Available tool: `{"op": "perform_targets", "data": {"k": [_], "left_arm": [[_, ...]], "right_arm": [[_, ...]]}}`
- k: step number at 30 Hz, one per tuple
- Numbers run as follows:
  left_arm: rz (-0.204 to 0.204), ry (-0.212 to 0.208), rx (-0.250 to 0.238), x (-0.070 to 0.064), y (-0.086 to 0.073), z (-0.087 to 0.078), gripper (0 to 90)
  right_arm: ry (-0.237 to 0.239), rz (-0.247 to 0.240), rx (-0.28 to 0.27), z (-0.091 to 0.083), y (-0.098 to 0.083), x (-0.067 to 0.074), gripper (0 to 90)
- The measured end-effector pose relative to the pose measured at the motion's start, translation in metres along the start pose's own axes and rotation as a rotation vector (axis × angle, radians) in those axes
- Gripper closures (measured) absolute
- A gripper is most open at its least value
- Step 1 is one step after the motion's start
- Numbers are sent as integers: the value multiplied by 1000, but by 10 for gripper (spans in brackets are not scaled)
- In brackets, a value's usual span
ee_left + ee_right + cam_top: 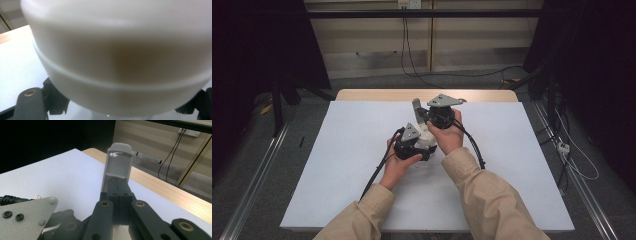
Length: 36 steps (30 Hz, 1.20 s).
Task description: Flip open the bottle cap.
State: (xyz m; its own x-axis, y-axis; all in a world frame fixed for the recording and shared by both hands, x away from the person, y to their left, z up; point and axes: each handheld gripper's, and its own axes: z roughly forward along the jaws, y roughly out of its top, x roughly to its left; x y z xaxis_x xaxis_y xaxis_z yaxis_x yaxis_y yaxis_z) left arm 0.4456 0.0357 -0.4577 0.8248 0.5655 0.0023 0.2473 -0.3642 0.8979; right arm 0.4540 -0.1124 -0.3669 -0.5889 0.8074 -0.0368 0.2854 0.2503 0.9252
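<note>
Left gripper (pixel 424 145): jaws pressed on a white tub (pixel 120 62), low over the middle of the sheet
Right gripper (pixel 117 187): jaws together, pinching a flat grey piece (pixel 118 165)
Grey piece: stands tall, long side up and down, rounded end on top
Surface: white sheet (pixel 352 150) on a wooden table (pixel 377 94)
Room: dark curtains, pale wall, cables on the floor
Hard to see: tub is blurry and cut off in the left gripper view
</note>
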Motion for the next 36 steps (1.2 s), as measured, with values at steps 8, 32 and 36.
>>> {"op": "perform_targets", "data": {"k": [8, 32, 36], "left_arm": [[2, -1, 0, 0, 0, 0, 188], [1, -2, 1, 0, 0, 0, 188], [0, -1, 0, 0, 0, 0, 188]], "right_arm": [[3, 1, 1, 2, 0, -1, 900], [7, 5, 5, 7, -2, -2, 900], [6, 7, 4, 8, -2, -2, 900]]}}
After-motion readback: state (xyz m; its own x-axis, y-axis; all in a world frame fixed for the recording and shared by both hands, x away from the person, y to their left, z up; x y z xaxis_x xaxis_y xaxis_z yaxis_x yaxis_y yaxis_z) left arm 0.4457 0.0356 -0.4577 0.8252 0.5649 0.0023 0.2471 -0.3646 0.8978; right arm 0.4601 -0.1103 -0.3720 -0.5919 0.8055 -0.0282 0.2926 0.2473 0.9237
